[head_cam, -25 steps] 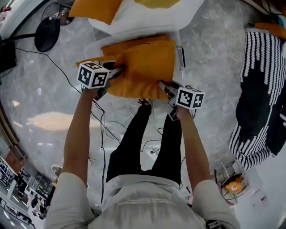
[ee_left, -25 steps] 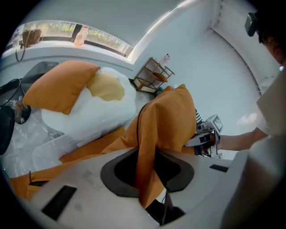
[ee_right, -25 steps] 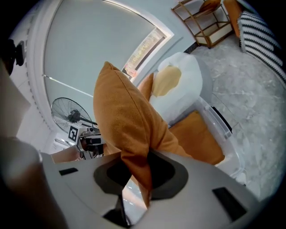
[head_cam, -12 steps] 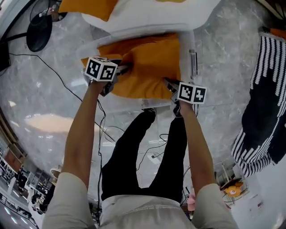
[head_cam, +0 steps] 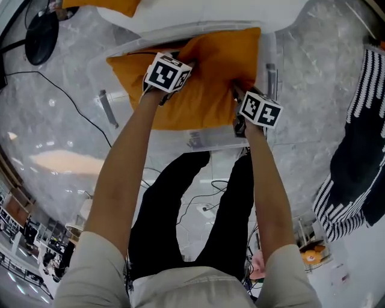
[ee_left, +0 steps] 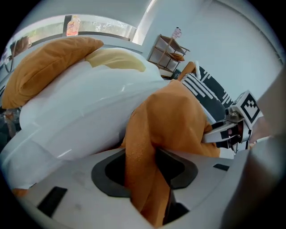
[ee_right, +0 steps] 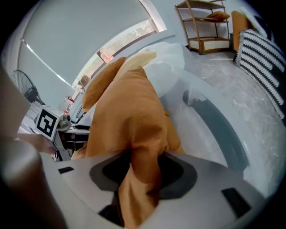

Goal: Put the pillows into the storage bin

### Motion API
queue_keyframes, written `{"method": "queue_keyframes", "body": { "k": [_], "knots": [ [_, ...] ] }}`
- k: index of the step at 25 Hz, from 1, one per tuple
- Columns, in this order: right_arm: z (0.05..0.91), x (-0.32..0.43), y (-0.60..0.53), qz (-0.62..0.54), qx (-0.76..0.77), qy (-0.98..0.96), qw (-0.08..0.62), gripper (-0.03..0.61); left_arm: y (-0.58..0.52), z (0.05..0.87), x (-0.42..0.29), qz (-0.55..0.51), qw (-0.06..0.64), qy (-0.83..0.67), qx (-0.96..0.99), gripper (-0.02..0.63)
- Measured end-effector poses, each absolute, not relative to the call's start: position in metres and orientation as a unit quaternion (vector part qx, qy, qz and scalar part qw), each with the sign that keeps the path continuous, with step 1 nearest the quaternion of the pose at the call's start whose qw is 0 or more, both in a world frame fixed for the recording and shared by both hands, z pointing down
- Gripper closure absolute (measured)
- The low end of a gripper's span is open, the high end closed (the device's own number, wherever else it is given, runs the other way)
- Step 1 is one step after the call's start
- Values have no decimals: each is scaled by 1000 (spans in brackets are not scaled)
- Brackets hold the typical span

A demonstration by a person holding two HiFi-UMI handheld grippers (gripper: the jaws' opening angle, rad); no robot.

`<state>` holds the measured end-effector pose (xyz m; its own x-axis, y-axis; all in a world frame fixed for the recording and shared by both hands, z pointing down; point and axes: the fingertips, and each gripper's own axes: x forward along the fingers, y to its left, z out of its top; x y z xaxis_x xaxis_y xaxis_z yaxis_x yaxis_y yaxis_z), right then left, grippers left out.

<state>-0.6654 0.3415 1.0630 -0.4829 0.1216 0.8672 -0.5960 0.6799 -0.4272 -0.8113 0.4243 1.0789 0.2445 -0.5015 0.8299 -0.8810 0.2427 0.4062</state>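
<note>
Task partly done. One orange pillow (head_cam: 207, 78) is held over and into the clear storage bin (head_cam: 207, 139) at upper centre of the head view. Whether it rests on the bottom cannot be told. Nothing else is seen in the bin.

Left gripper (ee_left: 149, 179): jaws have just been opening. A fold of orange fabric is between them with a dark gap beside it, so the grip is judged loosened. Right gripper (ee_right: 140, 179): jaws narrow, pinched on the pillow's fabric.

Left to do: release, then the rest. A white pillow (head_cam: 198, 15) at top centre, beyond the bin, and a striped cushion (head_cam: 355, 162) at right edge are outside the bin.
</note>
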Motion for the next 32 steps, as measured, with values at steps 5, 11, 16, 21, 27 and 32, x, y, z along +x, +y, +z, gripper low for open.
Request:
{"method": "queue_keyframes", "body": {
  "k": [5,11,16,21,27,32],
  "knots": [
    [1072,-653,333,366,127,-789,477,371,425,1074,-819,206,495,-603,590,442],
    [1034,-636,325,333,70,-785,518,246,435,1022,-832,223,462,-631,583,343],
    [971,-629,314,312,47,-791,525,244,469,966,-832,236,465,-646,558,327],
    [889,-629,289,291,38,-812,505,244,497,898,-814,173,479,-687,518,327],
    [787,-609,262,233,33,-852,467,281,510,792,-787,102,452,-761,454,328],
    [692,-601,247,89,-17,-901,424,369,511,701,-773,93,393,-803,438,329]
  ]
}}
